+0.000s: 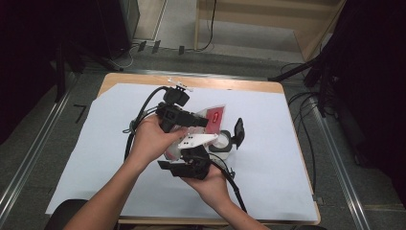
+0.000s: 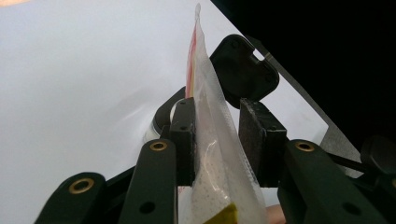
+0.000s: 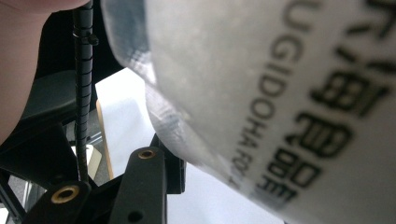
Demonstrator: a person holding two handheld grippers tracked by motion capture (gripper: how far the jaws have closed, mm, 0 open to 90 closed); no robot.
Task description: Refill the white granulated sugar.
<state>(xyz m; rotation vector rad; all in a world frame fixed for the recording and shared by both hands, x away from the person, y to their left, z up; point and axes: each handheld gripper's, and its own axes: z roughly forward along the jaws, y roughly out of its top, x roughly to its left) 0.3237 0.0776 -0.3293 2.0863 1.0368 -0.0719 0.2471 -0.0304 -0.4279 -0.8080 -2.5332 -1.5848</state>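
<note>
A plastic pouch (image 1: 215,117), red and white on one face, is held up over the middle of the table between both grippers. My left gripper (image 1: 202,122) reaches in from the left. In the left gripper view the pouch (image 2: 212,135) stands edge-on between the pads of that gripper (image 2: 217,128), which press on its clear, bulging sides. My right gripper (image 1: 192,152) comes up from below. In the right gripper view the pouch (image 3: 261,93), with black print, fills the space by the one visible finger (image 3: 145,186) and hides the other. A small white jar (image 1: 223,143) stands just right of the hands, its black lid (image 1: 238,132) flipped open.
A white paper sheet (image 1: 268,158) covers the wooden table (image 1: 115,79). A small white part (image 1: 179,85) lies at the far edge. Black cables (image 1: 139,115) trail from the grippers. Metal rails and dark stands flank the table on the floor.
</note>
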